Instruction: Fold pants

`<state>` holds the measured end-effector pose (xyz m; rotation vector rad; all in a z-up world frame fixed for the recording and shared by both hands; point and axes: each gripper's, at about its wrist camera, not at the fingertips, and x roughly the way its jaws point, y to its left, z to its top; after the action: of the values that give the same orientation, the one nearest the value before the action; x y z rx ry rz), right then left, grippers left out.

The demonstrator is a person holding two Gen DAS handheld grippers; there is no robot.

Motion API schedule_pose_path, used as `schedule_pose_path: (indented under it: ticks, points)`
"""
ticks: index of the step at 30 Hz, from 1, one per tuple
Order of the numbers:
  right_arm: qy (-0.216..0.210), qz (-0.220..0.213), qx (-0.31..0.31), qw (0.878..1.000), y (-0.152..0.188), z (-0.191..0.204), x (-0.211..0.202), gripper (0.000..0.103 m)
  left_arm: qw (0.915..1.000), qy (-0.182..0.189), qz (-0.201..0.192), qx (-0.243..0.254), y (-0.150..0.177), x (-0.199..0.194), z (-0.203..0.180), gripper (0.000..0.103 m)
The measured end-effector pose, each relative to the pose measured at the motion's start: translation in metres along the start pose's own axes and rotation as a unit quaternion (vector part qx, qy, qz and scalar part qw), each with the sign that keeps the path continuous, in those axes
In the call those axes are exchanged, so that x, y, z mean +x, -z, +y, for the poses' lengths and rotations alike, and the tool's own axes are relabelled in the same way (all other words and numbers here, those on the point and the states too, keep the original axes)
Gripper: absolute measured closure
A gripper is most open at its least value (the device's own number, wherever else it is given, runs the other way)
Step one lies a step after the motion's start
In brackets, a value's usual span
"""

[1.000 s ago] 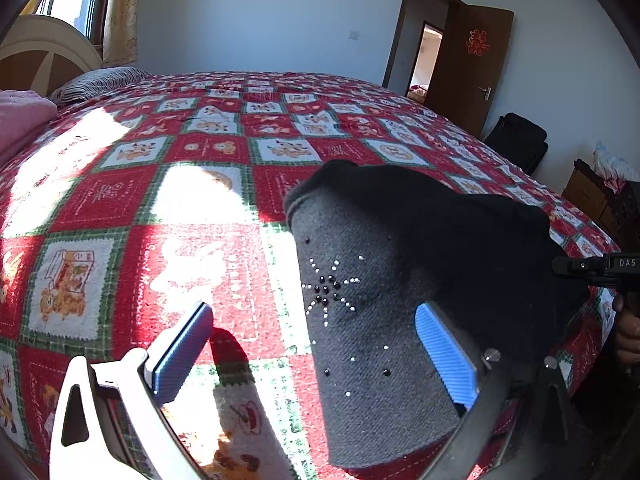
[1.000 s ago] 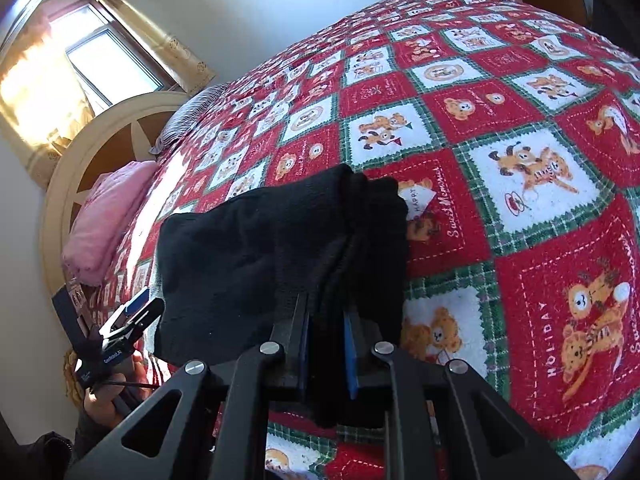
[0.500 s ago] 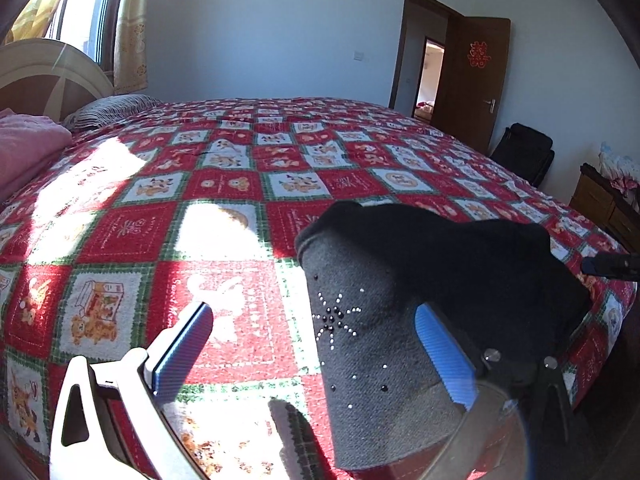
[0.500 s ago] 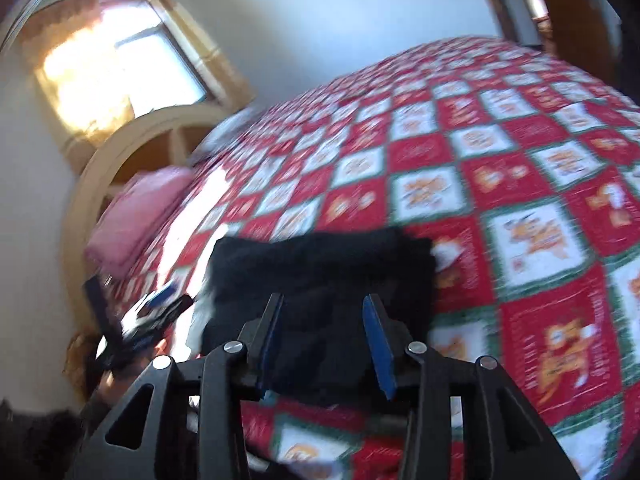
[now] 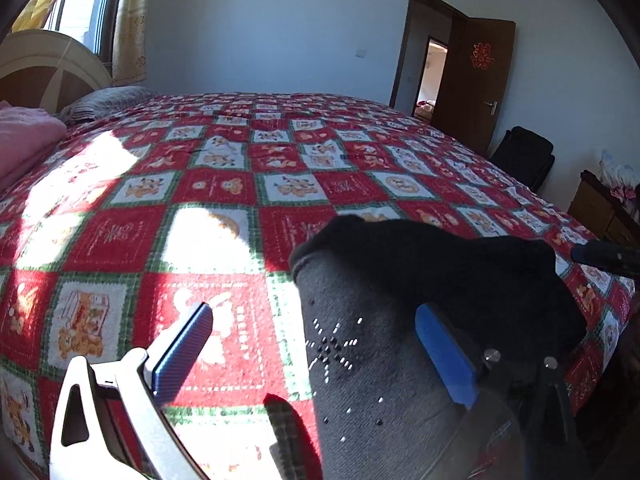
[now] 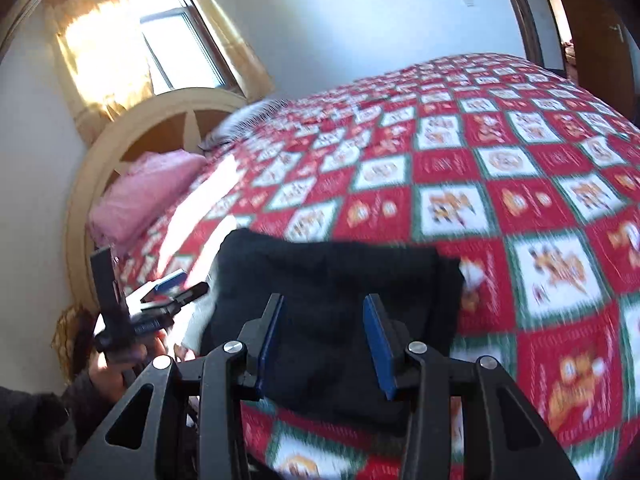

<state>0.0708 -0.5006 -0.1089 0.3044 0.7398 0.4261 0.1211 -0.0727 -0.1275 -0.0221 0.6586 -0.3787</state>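
The folded pants (image 5: 420,320) lie in a dark bundle on the red checked bedspread (image 5: 224,184), at the lower right of the left wrist view and at the lower centre of the right wrist view (image 6: 332,292). A beaded star pattern (image 5: 332,348) shows on their grey sunlit face. The left gripper (image 5: 316,344) has its jaws wide apart, gripping nothing, one blue pad over the bedspread and the other over the pants. The right gripper (image 6: 324,340) also has its jaws apart, framing the pants without clamping them. A pink blanket (image 6: 144,196) sits by the headboard (image 6: 132,132) at the left.
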Motion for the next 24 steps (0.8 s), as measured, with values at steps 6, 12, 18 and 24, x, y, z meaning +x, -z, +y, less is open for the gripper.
schedule_pose_path:
  ticks: [6,12,18,24]
  points:
    - [0.032,0.032,0.088,0.995,-0.009,-0.05,0.056,0.053,0.9962,-0.046,0.063,0.039,-0.014,0.059,-0.005,0.0]
    - [0.01,0.007,0.109,0.994,-0.012,-0.059,0.034,0.053,0.9988,-0.023,0.044,-0.005,-0.003,0.042,0.012,0.0]
    - [0.045,0.001,0.138,0.989,0.001,-0.075,0.006,0.052,0.9977,0.019,0.01,-0.064,0.004,0.001,0.037,0.0]
    - [0.046,0.051,0.152,0.986,0.029,-0.087,0.013,0.051,0.9924,0.068,0.033,-0.096,0.019,0.014,0.036,0.0]
